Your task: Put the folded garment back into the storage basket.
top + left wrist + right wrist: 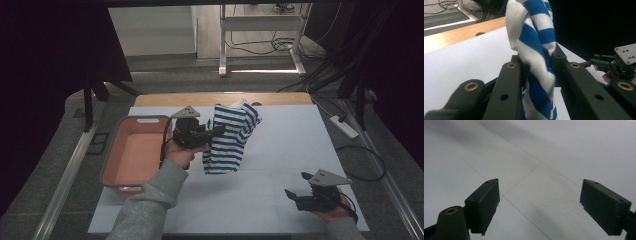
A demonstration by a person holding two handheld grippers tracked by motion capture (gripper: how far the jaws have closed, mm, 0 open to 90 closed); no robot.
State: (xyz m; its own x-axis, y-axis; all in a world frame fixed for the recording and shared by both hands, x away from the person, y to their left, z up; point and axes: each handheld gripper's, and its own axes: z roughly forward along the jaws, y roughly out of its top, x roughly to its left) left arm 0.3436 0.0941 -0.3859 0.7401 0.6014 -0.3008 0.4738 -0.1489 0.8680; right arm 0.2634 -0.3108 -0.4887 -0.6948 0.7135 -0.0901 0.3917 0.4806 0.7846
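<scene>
A blue-and-white striped cloth (231, 137) hangs above the white table mat, bunched and pinched near its top by my left gripper (216, 131). In the left gripper view the twisted cloth (536, 60) is squeezed between the two black jaws, so my left gripper (537, 63) is shut on it. Low at the front right of the mat, my right gripper (295, 192) points left. In the right gripper view my right gripper (540, 205) is open, with bare mat between the jaws.
A salmon-coloured bin (132, 152) with a grey rim stands at the left of the mat (280, 165), beside my left hand. The wooden table edge (165, 99) runs along the back. A power strip (344, 126) and cables lie on the floor to the right.
</scene>
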